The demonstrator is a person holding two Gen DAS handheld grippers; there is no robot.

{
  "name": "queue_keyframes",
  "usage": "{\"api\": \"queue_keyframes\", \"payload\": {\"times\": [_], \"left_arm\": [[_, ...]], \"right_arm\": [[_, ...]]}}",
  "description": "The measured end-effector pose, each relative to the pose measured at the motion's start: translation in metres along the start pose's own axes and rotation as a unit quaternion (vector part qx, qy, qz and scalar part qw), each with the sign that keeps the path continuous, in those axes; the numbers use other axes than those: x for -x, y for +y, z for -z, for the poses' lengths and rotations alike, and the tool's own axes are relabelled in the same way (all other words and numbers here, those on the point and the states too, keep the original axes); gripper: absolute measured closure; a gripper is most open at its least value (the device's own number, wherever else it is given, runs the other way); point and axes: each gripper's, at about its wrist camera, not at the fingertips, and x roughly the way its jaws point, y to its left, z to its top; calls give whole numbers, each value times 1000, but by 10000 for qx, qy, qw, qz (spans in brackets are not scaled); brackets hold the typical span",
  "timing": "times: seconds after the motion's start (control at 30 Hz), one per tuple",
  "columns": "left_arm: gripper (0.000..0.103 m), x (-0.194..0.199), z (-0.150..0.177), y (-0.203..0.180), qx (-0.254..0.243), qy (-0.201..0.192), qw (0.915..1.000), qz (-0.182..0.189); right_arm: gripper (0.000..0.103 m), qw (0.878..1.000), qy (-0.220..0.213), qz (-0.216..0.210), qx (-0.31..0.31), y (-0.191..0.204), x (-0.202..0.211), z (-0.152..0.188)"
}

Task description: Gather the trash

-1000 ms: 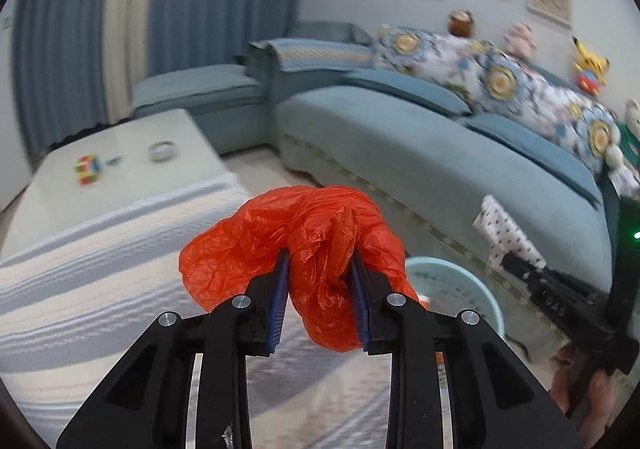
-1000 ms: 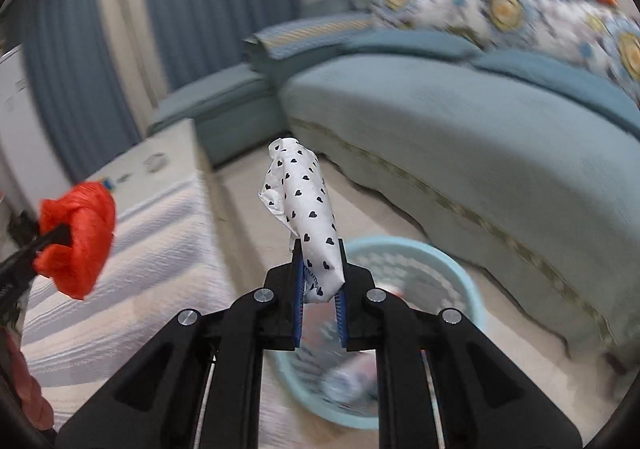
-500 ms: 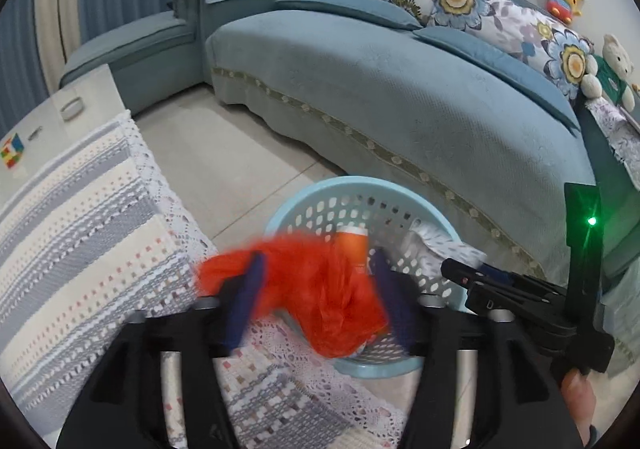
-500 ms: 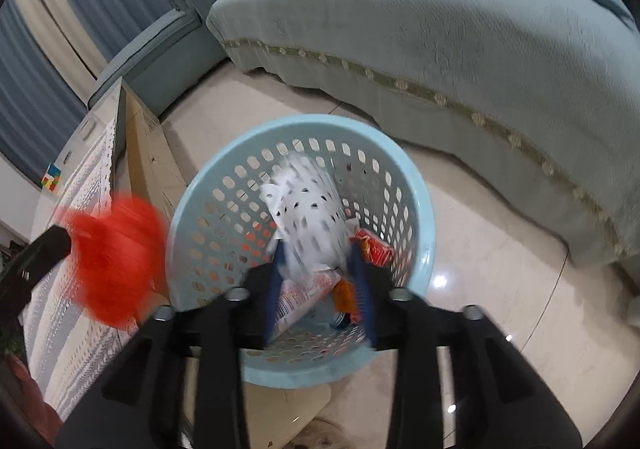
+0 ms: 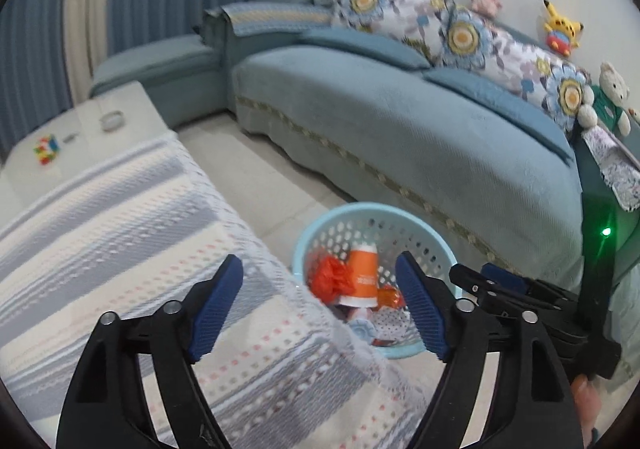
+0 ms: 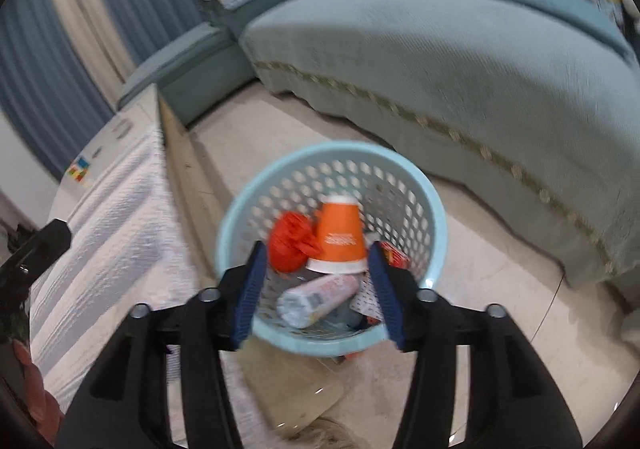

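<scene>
A light blue perforated basket [image 6: 432,209] stands on the floor beside the table; it also shows in the left wrist view [image 5: 320,225]. Inside lie the red plastic bag [image 6: 290,245], an upturned orange paper cup [image 6: 340,237], a plastic bottle [image 6: 316,299] and the heart-dotted white wrapper [image 6: 366,299]. The bag [image 5: 330,277] and cup [image 5: 362,275] show in the left wrist view too. My left gripper [image 5: 320,305] is open and empty above the table's edge. My right gripper [image 6: 318,293] is open and empty above the basket.
The table carries a striped lace-edged cloth [image 5: 140,233], a colour cube [image 5: 46,149] and a small dish [image 5: 112,121] at its far end. A blue sofa [image 5: 420,137] with flowered cushions and plush toys runs behind the basket. Tiled floor [image 6: 500,261] lies between.
Both grippers have opened. The red bag left the left gripper and the dotted wrapper left the right one; both now lie in the basket. Both grippers have risen and drawn back.
</scene>
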Motion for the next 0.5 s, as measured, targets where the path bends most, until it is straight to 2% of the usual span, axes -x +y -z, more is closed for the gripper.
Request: {"api": "queue_keyframes", "payload": {"times": [0.1, 0.2, 0.27, 0.37, 0.43, 0.5], "left_arm": [[24, 32, 8, 10, 197, -222, 9995, -83], [22, 59, 20, 20, 332, -391, 9981, -340], [20, 71, 29, 27, 414, -501, 9962, -587], [20, 86, 45, 40, 585, -895, 9887, -1049], [20, 93, 51, 45, 661, -1091, 9855, -1121], [19, 97, 52, 50, 678, -1236, 9823, -1236]], "right_arm": [[46, 9996, -175, 20, 238, 31, 26, -2], [46, 9987, -369, 152, 318, 58, 45, 1], [46, 9968, -670, 329, 281, 72, 58, 9], [46, 9923, -1156, 261, 370, 86, 73, 21], [36, 9853, -1549, 445, 563, 95, 80, 31], [35, 9788, -1828, 671, 643, 99, 84, 36]]}}
